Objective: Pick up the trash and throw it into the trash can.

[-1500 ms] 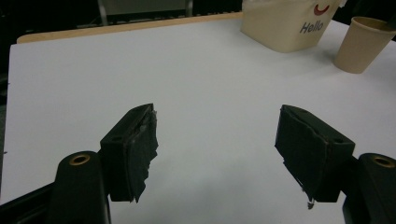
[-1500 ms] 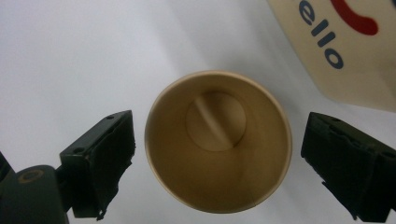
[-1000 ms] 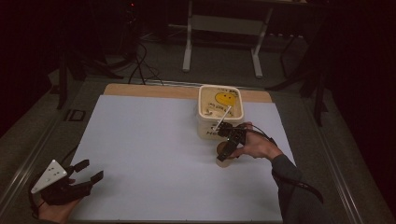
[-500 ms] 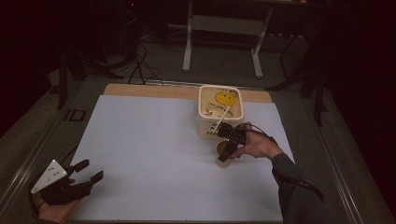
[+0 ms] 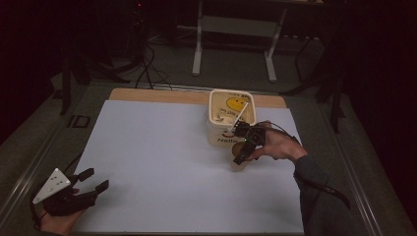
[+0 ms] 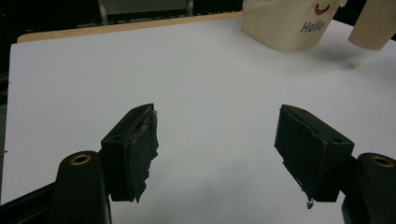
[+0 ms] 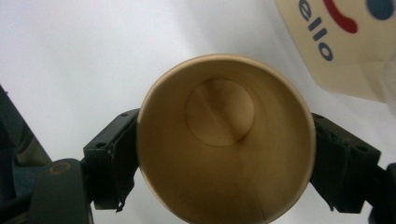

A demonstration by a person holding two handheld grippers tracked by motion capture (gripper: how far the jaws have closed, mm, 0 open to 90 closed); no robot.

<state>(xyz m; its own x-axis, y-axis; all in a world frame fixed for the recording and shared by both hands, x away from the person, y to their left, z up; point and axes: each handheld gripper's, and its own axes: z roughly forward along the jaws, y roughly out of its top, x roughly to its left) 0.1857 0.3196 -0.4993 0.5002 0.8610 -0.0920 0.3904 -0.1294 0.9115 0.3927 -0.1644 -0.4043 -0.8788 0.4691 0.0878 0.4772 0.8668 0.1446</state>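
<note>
Right now the right tongs (image 7: 224, 154) pinch a brown paper cup (image 7: 226, 140) by its rim, one jaw on each side, and hold it just in front of the cream tub (image 5: 231, 118) marked "Hello" on the white tabletop (image 5: 162, 157); whether the cup's base touches the sheet I cannot tell. The left tongs (image 6: 217, 149) sit spread and empty, well apart at the near left corner. Judging by this, the step in hand is carrying the cup, and the next move calls for keeping it upright and setting it down flat before the jaws let go.
</note>
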